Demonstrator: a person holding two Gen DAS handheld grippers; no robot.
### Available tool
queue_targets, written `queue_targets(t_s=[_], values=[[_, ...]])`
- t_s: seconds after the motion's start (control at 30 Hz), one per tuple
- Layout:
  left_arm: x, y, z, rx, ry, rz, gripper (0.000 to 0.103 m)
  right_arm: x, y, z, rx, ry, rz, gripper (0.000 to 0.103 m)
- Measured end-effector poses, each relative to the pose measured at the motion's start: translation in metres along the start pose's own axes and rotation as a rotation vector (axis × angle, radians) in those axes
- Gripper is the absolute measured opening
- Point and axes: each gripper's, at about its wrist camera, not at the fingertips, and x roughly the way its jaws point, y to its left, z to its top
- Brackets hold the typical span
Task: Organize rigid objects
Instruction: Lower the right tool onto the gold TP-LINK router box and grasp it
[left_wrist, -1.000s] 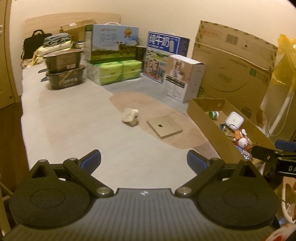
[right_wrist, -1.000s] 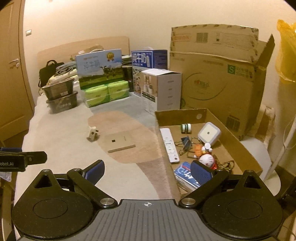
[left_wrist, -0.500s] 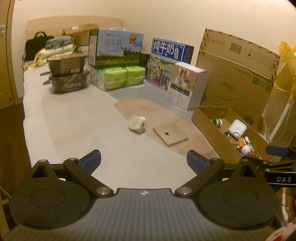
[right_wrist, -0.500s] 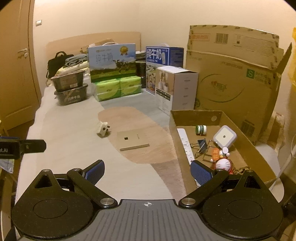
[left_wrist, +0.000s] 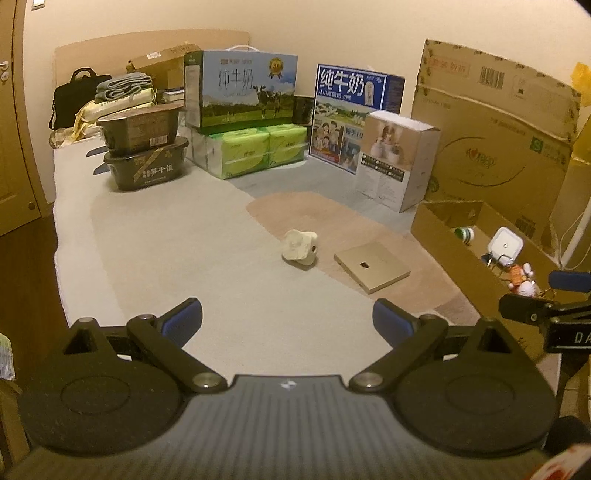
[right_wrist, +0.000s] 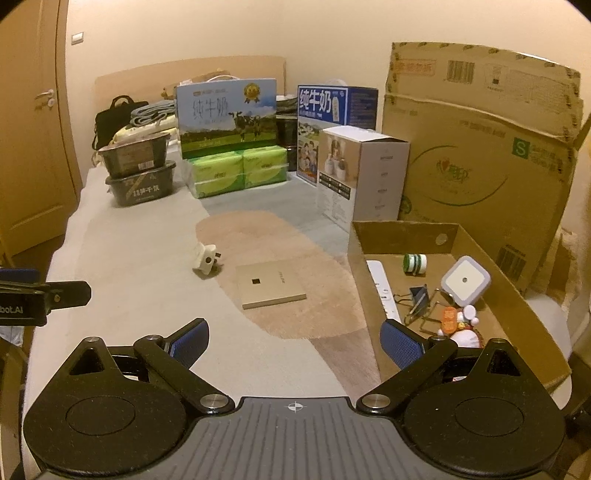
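Note:
A white plug adapter (left_wrist: 300, 248) (right_wrist: 206, 259) lies on the bed cover, with a flat gold square box (left_wrist: 371, 266) (right_wrist: 269, 285) just to its right. Right of both stands a low cardboard box (right_wrist: 362, 254) (left_wrist: 443, 240) that holds a white remote (right_wrist: 384, 291), a green-striped roll (right_wrist: 414, 263), a white square device (right_wrist: 466, 281) (left_wrist: 505, 245), binder clips and a small toy figure (left_wrist: 522, 282). My left gripper (left_wrist: 287, 320) hangs open and empty, well short of the adapter. My right gripper (right_wrist: 293, 339) is open and empty too, near the cardboard box's front left corner.
Milk cartons (left_wrist: 243, 92), green tissue packs (left_wrist: 255, 151), stacked dark food tubs (left_wrist: 144, 155), a white carton (left_wrist: 397, 158) and a big flattened cardboard box (right_wrist: 480, 147) line the far side and right. A wooden door (right_wrist: 33, 147) stands at the left.
Both grippers have drawn back and tilted up, so the scene sits farther off and more of the wall shows. Nothing on the bed has moved; both stay open.

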Motion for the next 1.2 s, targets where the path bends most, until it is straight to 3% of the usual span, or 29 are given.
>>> queue_targets(t_s=[0.4, 0.87, 1.2], values=[[0.056, 0.022, 0.013, -0.007, 0.041, 0.007, 0.098, 0.063, 0.006, 0.014, -0.031, 0.053, 0.008, 0.098], [0.132, 0.029, 0.028, 0.054, 0.073, -0.006, 0.098, 0.154, 0.006, 0.03, -0.038, 0.079, 0.041, 0.098], [0.17, 0.034, 0.03, 0.074, 0.079, -0.018, 0.102, 0.211, 0.009, 0.033, -0.108, 0.129, 0.12, 0.098]])
